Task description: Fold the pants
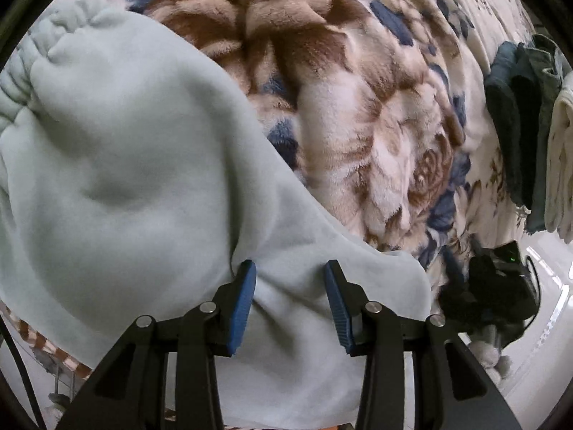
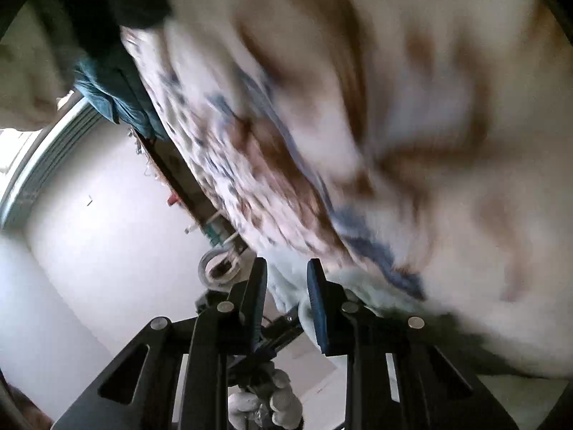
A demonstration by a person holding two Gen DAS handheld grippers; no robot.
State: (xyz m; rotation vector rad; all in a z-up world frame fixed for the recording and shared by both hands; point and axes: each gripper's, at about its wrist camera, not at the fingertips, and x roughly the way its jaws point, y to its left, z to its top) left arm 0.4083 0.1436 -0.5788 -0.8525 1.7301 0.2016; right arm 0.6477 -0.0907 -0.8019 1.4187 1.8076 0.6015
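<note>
Pale mint fleece pants [image 1: 118, 165] lie on a floral plush blanket [image 1: 358, 107], their gathered waistband at the upper left. My left gripper [image 1: 290, 272] is open, its blue pads [image 1: 243, 308] resting on the pants fabric near the lower edge, with a fold bunched between them. In the blurred right wrist view, my right gripper [image 2: 286, 276] has its jaws partly apart around a bit of pale mint fabric [image 2: 286, 286] at the blanket's edge [image 2: 322, 179]. The right gripper also shows in the left wrist view [image 1: 490, 286] at the blanket's right edge.
A pile of dark teal and cream clothes [image 1: 526, 125] lies on the blanket at the far right; it also shows in the right wrist view [image 2: 107, 82]. The white floor [image 2: 89, 251] lies beyond the bed edge, with a roll of tape [image 2: 218, 268] on it.
</note>
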